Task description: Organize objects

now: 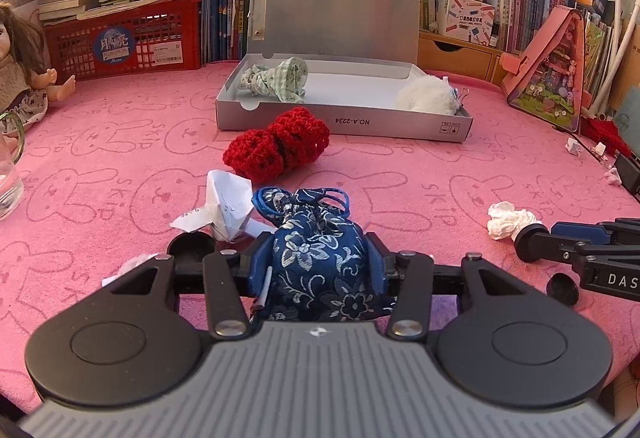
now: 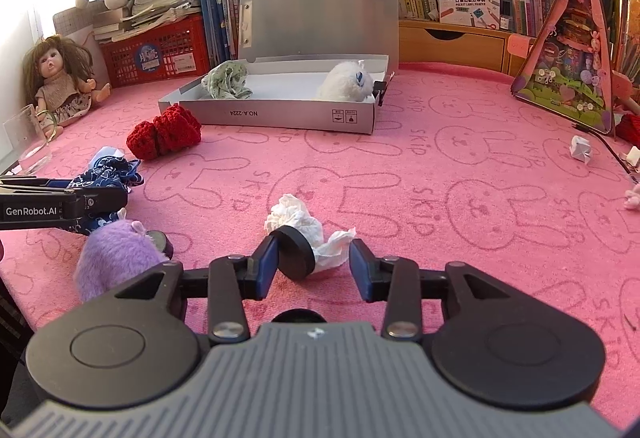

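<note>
Left gripper (image 1: 318, 258) tilts downward, clamping blue floral pouch (image 1: 320, 262); right gripper (image 2: 314, 266) likewise, apparently parted around tissue (image 2: 304, 226).

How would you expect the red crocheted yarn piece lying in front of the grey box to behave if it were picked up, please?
The red crocheted yarn piece looks soft and bunched, so it would probably squash and droop rather than hold shape. Its open knit suggests it is light and unlikely to slip. It lies slumped on the pink cloth, so rolling seems unlikely.
</note>
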A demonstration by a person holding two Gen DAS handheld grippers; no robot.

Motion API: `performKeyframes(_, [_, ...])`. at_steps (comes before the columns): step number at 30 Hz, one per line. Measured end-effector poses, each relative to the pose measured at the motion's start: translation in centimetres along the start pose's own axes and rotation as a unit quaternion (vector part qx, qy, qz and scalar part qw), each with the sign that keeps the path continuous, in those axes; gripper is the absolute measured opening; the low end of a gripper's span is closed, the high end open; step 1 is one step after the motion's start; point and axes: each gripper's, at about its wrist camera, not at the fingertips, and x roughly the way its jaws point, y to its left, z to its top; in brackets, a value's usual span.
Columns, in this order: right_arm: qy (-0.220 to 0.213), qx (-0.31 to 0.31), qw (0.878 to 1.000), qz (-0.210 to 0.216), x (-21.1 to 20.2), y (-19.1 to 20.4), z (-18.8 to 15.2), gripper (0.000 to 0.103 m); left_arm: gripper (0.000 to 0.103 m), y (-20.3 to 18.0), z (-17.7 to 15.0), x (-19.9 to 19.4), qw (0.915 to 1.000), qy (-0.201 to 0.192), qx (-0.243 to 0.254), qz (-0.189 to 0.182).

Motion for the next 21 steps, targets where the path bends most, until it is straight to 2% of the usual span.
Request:
performKeyframes(3, [-0.004,-0.005,1.0,0.001,-0.6,-0.1,0.0,0.056,0.057,0.1,-0.1,-0.4,1.0,-0.003,0.005,0.003])
performKeyframes(7, [-0.012,-0.024,1.0,0.005,-1.4,0.6,-0.1,0.04,0.061,0.0,0.0,-1.2,0.9997,-0.019,0.014,0.012])
performKeyframes(10, [-0.013,-0.036,0.999,0.021,-1.6,1.2,-0.1,0.037,0.062,-0.2,0.0,-2.0,0.9995,-0.028,0.017,0.005])
performKeyframes(17, [0.007,-0.04,0.997,0.059,-0.8,2.6,-0.5,0.034,0.06,-1.6,-0.7,-2.8,0.9987,-0.02,0.035,-0.031])
performKeyframes(21, [0.011,-0.042,0.998,0.041,-0.5,2.5,-0.8,0.039,0.06,-2.1,-1.1,-3.2,0.9977,-0.016,0.033,-0.058])
